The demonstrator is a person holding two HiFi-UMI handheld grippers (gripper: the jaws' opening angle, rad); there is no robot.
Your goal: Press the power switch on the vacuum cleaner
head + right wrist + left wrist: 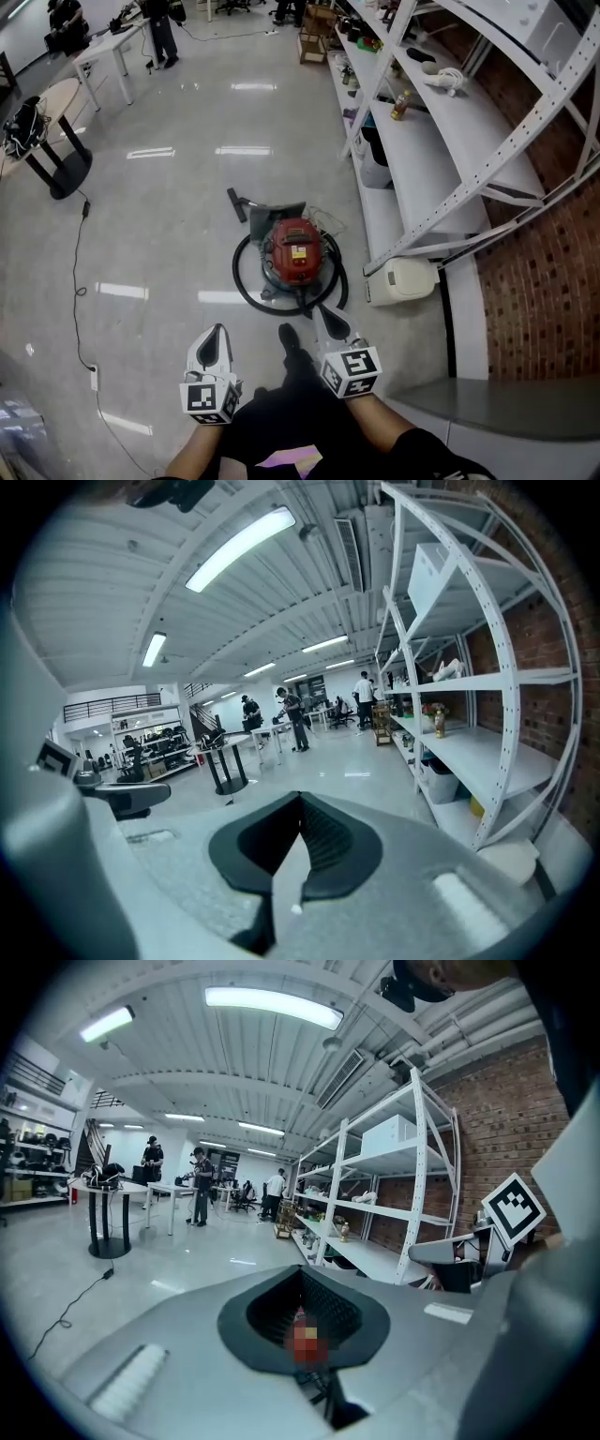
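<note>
The red vacuum cleaner (pixel 297 251) sits on the shiny floor ahead of me, with a yellow label on top and its black hose (pixel 246 286) looped round it. A black nozzle (pixel 236 203) lies behind it. The power switch is too small to make out. My left gripper (pixel 218 332) hangs well short of the vacuum, to its near left, jaws together and empty. My right gripper (pixel 324 315) is nearer, just by the hose loop at the vacuum's near right, also shut with nothing held. In both gripper views the dark jaw pads (pixel 302 1321) (pixel 298 850) meet.
White shelving (pixel 441 141) runs along the brick wall on the right, with a white box (pixel 403 279) on the floor at its foot. A round black table (pixel 56 141) stands at the left; a cable (pixel 80 272) trails to a power strip (pixel 94 377). People stand at far desks. My shoe (pixel 289 339) is between the grippers.
</note>
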